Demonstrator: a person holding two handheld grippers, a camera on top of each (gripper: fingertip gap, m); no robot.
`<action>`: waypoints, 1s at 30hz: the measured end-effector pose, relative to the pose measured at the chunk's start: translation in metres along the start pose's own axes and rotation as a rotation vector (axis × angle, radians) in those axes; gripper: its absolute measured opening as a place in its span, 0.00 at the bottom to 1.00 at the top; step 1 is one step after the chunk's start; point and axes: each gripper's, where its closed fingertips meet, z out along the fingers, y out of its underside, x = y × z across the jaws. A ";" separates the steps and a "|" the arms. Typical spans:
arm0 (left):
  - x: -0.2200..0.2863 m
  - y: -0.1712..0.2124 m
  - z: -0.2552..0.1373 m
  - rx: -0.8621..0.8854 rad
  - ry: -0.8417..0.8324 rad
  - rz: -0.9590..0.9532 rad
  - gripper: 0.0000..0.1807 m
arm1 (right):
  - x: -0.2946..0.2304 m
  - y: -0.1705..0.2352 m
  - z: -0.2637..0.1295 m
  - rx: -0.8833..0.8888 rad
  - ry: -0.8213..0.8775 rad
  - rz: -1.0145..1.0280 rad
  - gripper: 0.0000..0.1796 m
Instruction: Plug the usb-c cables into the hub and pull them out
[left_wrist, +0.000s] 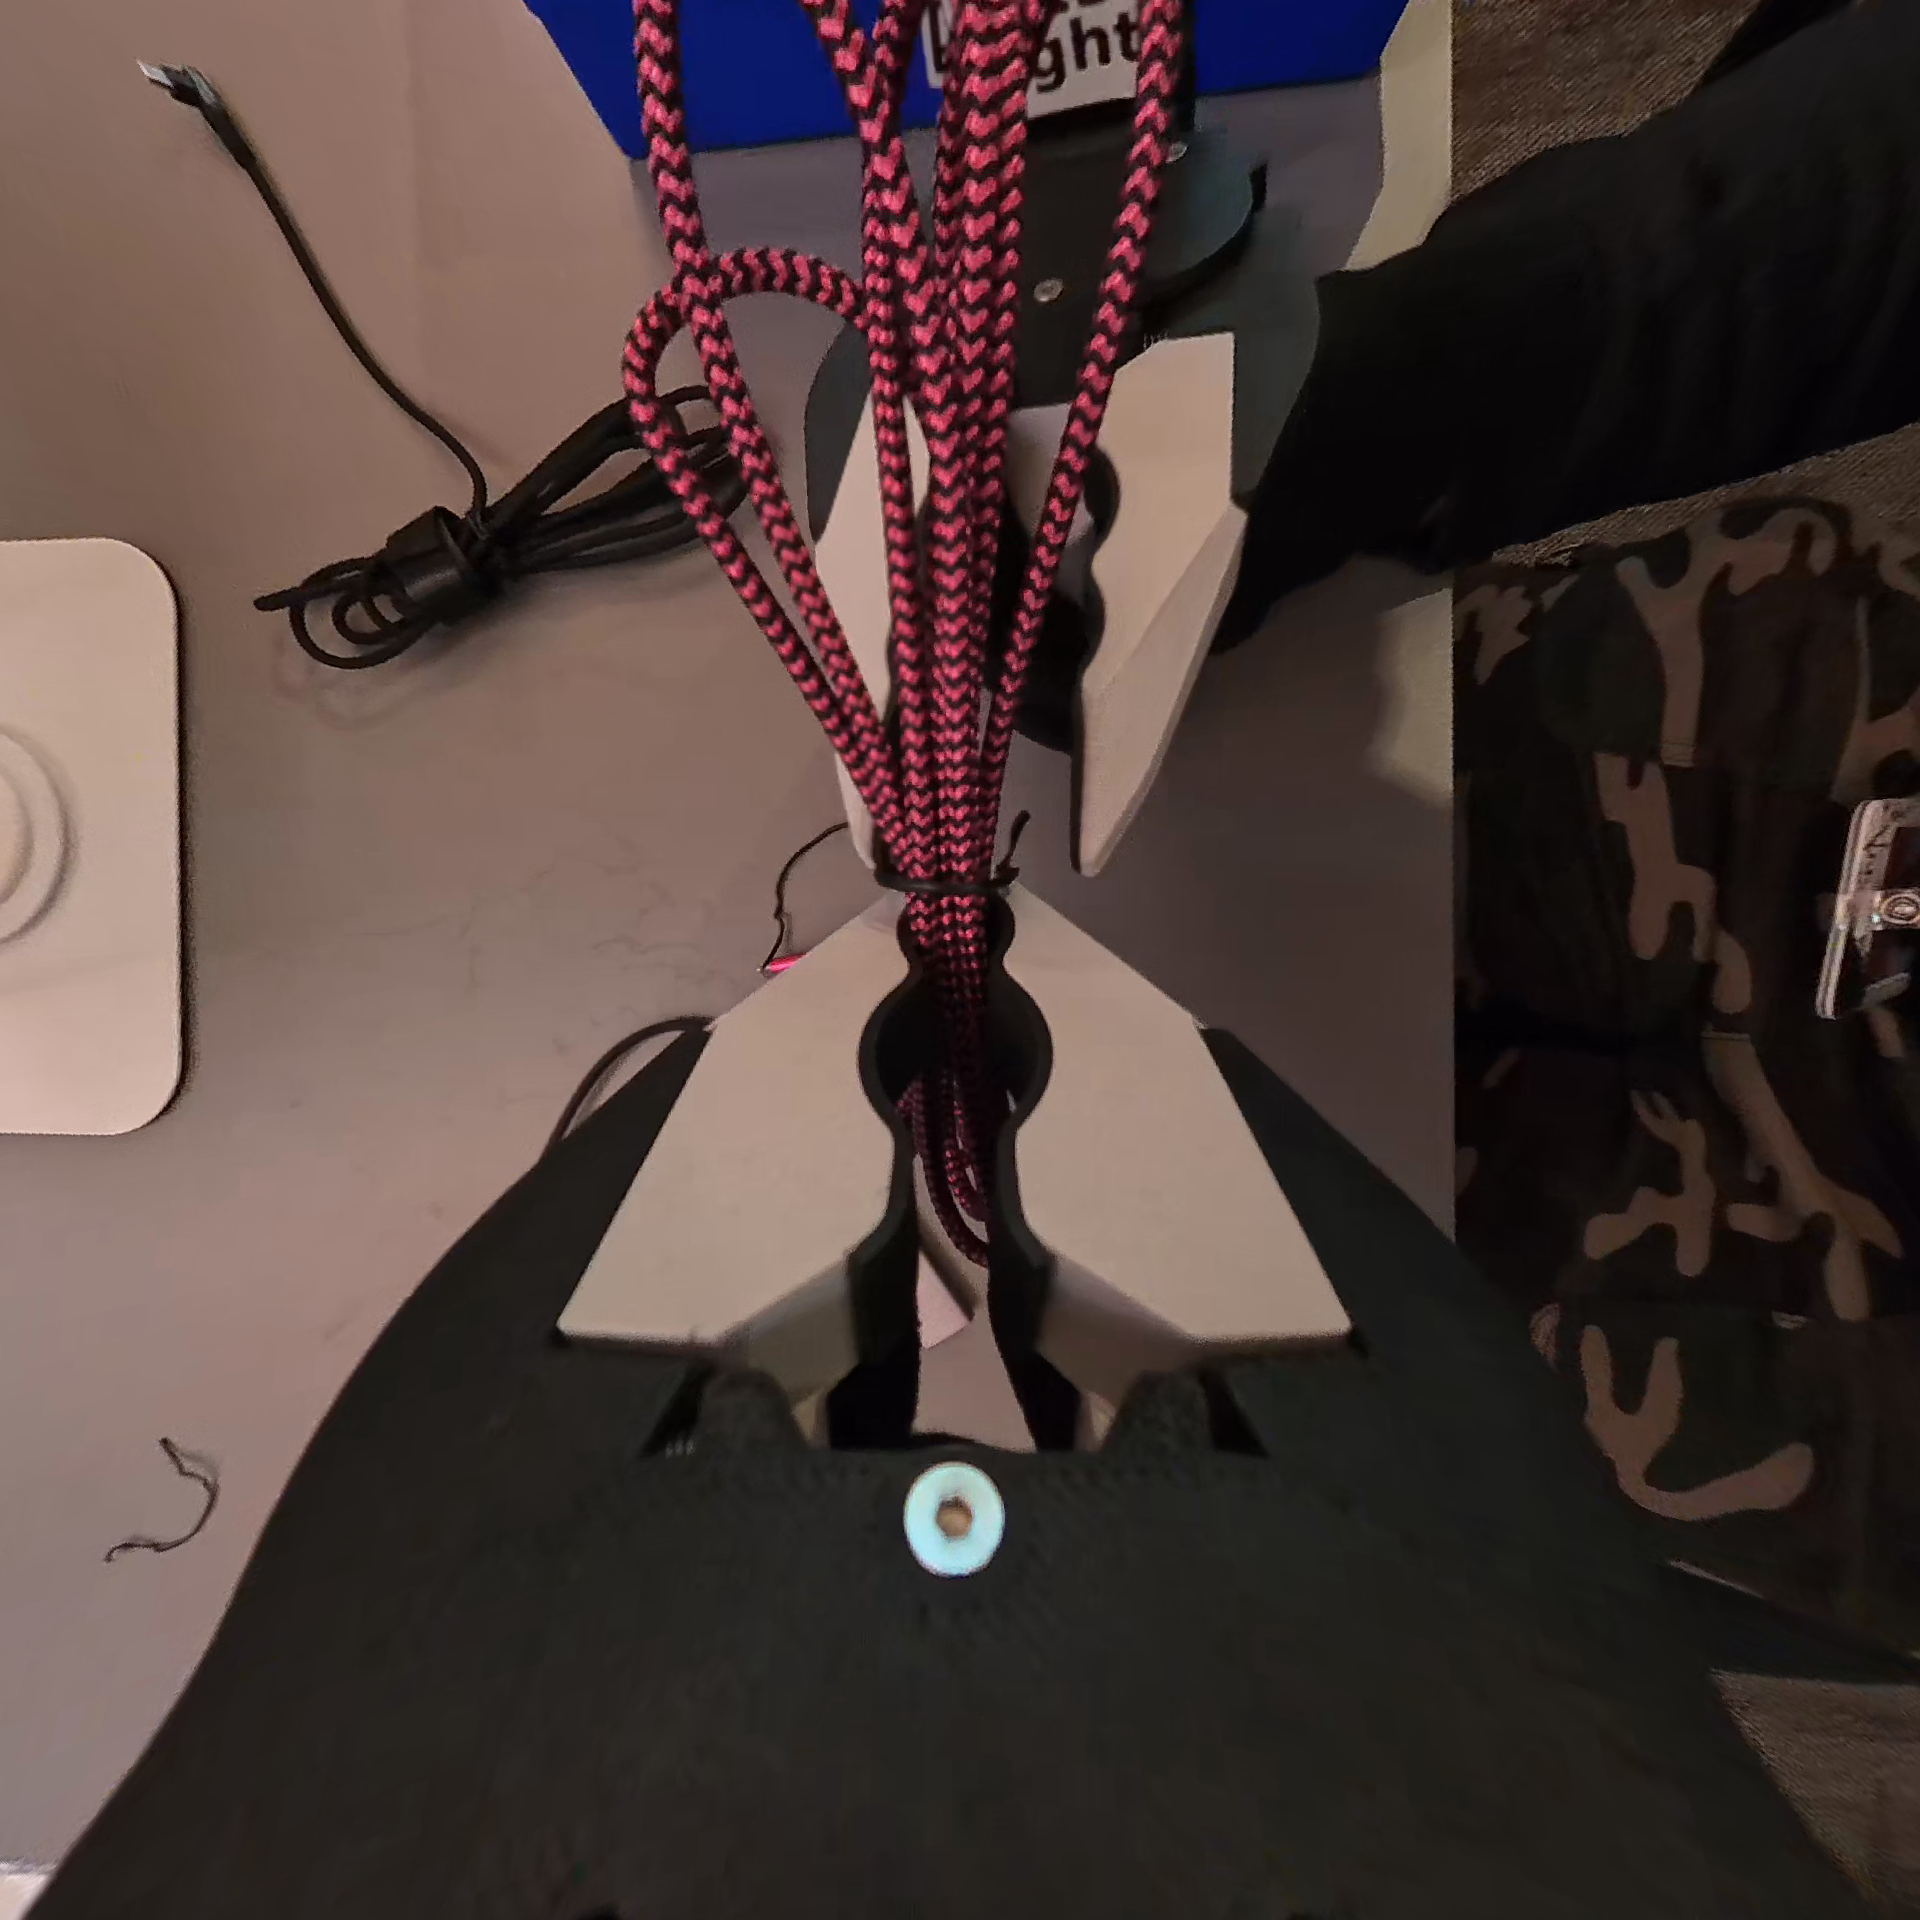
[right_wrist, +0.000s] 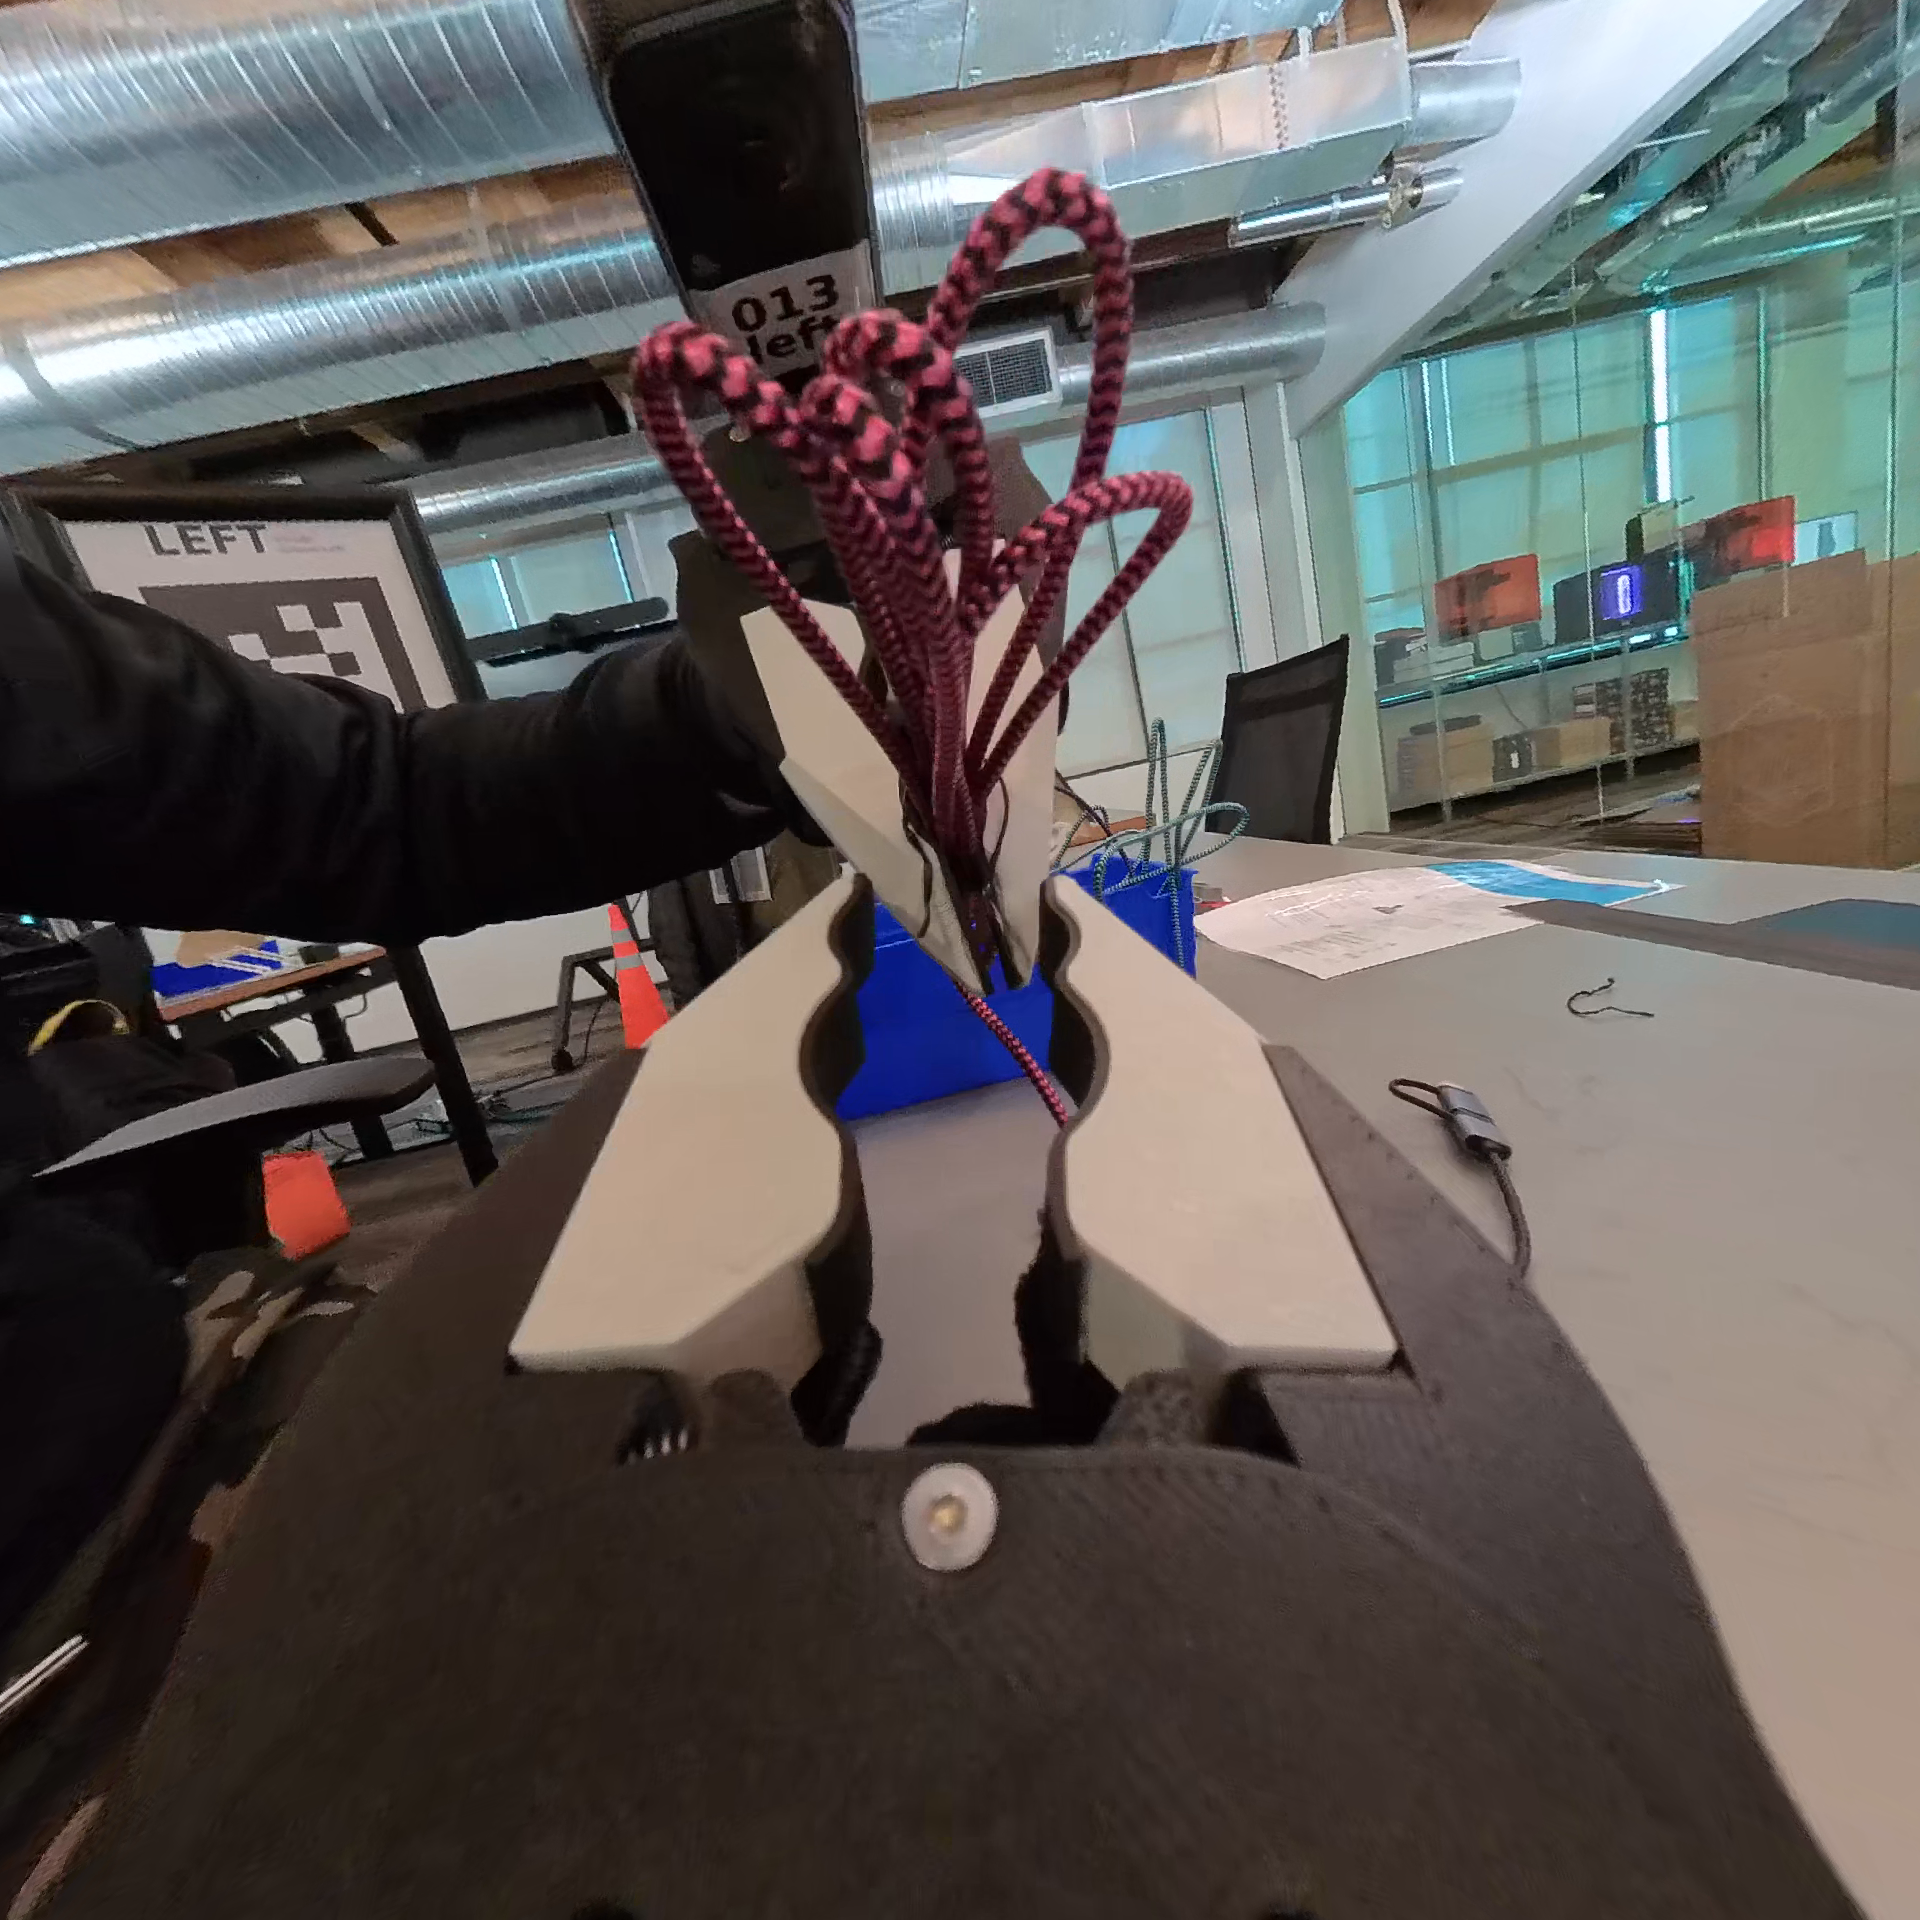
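Note:
A bundle of pink-and-black braided cable, bound by a thin black tie, is clamped in my left gripper. My right gripper faces it, open, with its fingers on either side of the bundle just past the tie. In the right wrist view my right gripper is open. The left gripper points down between its fingertips and holds the bundle with the loops up. One strand hangs between my right fingers. A small grey hub with a short black lead lies on the table to the right.
A tied black cable lies on the grey table, with a white square pad at the left edge. A blue bin and papers sit farther back. Loose black ties lie about. A person's black sleeve is at the right. Only a small space, under 4 cm, lies between the two pairs of fingers.

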 end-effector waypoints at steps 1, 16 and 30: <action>-0.001 -0.001 0.000 0.001 -0.007 0.004 0.01 | 0.000 0.001 0.000 0.001 -0.004 0.001 0.15; -0.003 -0.005 0.003 0.003 -0.040 0.021 0.01 | 0.001 -0.002 -0.005 0.012 0.010 -0.022 0.01; -0.003 -0.007 0.002 -0.003 -0.047 0.032 0.01 | 0.001 -0.005 -0.008 0.010 0.031 -0.038 0.00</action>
